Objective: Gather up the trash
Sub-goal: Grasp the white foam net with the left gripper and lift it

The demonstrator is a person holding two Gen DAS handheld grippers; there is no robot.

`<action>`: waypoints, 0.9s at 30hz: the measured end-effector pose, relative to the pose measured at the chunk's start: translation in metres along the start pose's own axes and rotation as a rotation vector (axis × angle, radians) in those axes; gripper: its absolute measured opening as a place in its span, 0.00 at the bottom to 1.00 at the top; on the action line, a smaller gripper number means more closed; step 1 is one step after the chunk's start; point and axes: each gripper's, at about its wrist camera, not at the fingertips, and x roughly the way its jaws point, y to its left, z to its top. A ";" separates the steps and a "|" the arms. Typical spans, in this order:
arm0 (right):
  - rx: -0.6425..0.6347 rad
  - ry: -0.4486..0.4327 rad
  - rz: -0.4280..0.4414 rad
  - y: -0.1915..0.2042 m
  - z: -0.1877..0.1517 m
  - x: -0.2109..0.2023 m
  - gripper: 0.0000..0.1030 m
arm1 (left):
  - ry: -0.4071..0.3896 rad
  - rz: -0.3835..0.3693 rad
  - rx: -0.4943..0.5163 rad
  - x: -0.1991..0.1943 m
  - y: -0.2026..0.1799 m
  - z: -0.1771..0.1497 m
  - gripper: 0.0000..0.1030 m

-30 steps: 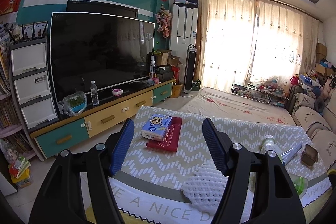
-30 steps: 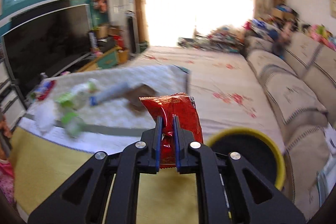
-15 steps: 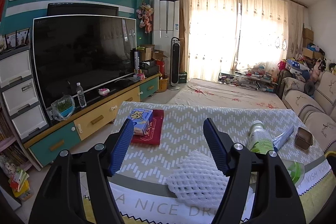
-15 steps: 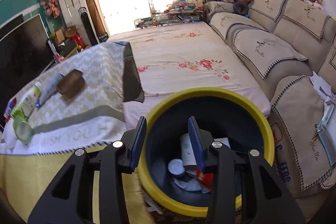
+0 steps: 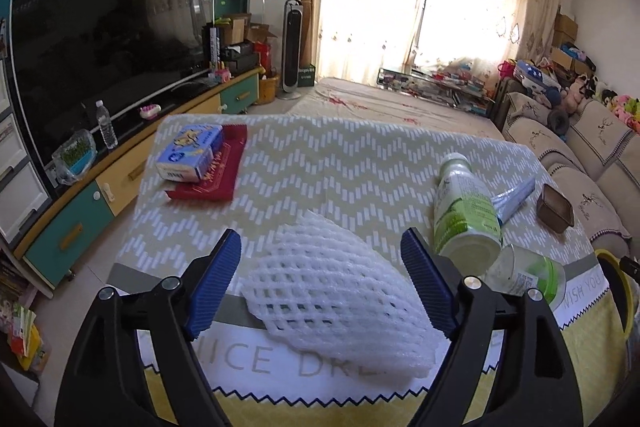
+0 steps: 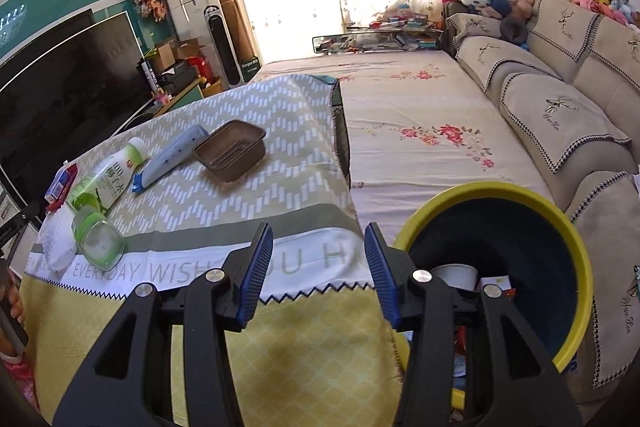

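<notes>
White foam net (image 5: 336, 291) lies on the table (image 5: 320, 163) near its front edge, between the left gripper's (image 5: 320, 285) blue pads (image 5: 214, 285); jaws wide, have just been opening further, pads not touching the net as far as I can see. Next to it on the right: green-label bottle (image 5: 466, 211) on its side, clear jar w/ green lid (image 5: 528, 273) also tipped over, blue-white tube (image 5: 514, 197) just beyond the bottle, brown tray (image 5: 555, 207) furthest right. Far-left corner of the cloth: blue tissue pack (image 5: 190, 151) on top of a red packet (image 5: 208, 179).

Right gripper (image 6: 318, 269) is part open, jaws just been opening, nothing between them — only the cloth's white band w/ lettering behind. Bin (image 6: 576, 251), yellow rim, dark inside, sits just right of the table beside the sofa (image 6: 560, 107); white cup and paper scraps visible in the bottom. Right view shows the same bottle (image 6: 108, 179), tube (image 6: 172, 157), tray (image 6: 230, 151), jar (image 6: 100, 241) and net (image 6: 58, 239) along the table.
</notes>
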 end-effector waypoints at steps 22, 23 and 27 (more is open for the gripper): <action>0.029 0.008 0.035 -0.002 -0.003 -0.001 0.45 | 0.156 -0.062 0.135 0.038 -0.037 -0.023 0.25; 0.029 0.006 0.037 -0.001 -0.003 -0.001 0.45 | 0.152 -0.067 0.131 0.037 -0.037 -0.022 0.23; 0.035 -0.007 0.043 -0.003 -0.003 -0.008 0.45 | 0.106 -0.082 0.118 0.025 -0.034 -0.018 0.18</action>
